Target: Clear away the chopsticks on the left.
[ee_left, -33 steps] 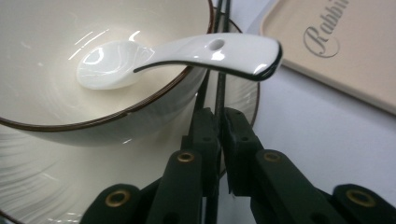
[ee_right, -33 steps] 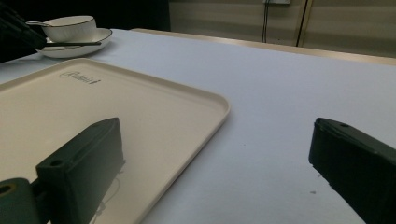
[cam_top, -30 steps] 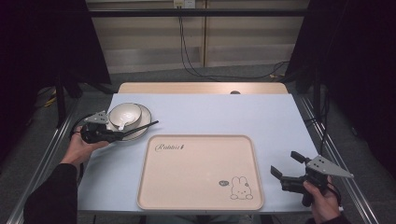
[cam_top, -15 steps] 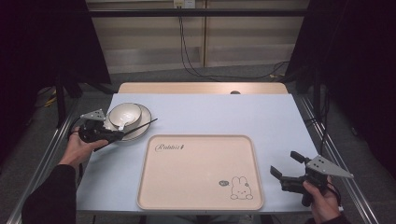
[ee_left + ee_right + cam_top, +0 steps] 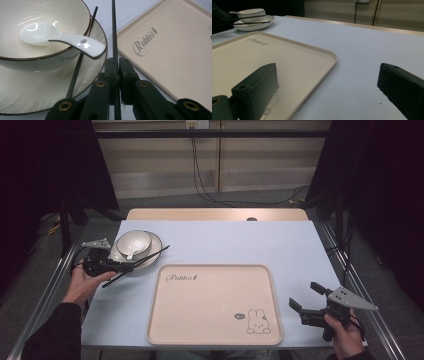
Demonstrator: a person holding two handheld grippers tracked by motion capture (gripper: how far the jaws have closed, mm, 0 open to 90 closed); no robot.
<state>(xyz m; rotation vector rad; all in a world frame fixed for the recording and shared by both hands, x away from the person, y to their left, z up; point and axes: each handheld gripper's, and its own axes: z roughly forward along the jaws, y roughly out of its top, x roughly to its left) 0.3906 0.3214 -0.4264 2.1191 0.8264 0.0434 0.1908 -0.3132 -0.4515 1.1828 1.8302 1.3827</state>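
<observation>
At the table's left, a white bowl [image 5: 134,242] with a white ceramic spoon [image 5: 62,37] in it stands on a dark-rimmed plate [image 5: 152,251]. My left gripper [image 5: 125,266] sits at the plate's near edge, shut on a thin black chopstick [image 5: 114,37] that points out past the plate. A second black chopstick [image 5: 81,55] slants across the plate beside the jaws; I cannot tell whether it is also gripped. My right gripper [image 5: 303,294] rests open at the front right, just off the beige rabbit tray [image 5: 215,305], with nothing between its jaws.
The tray [image 5: 287,57] lies bare in the middle of the light blue tabletop [image 5: 280,245]. Metal rails run along both table sides. A wooden strip [image 5: 215,214] borders the far edge, and cables hang on the wall behind.
The left gripper has shifted only slightly beside the plate and is still shut on the chopstick. The right gripper has kept still.
</observation>
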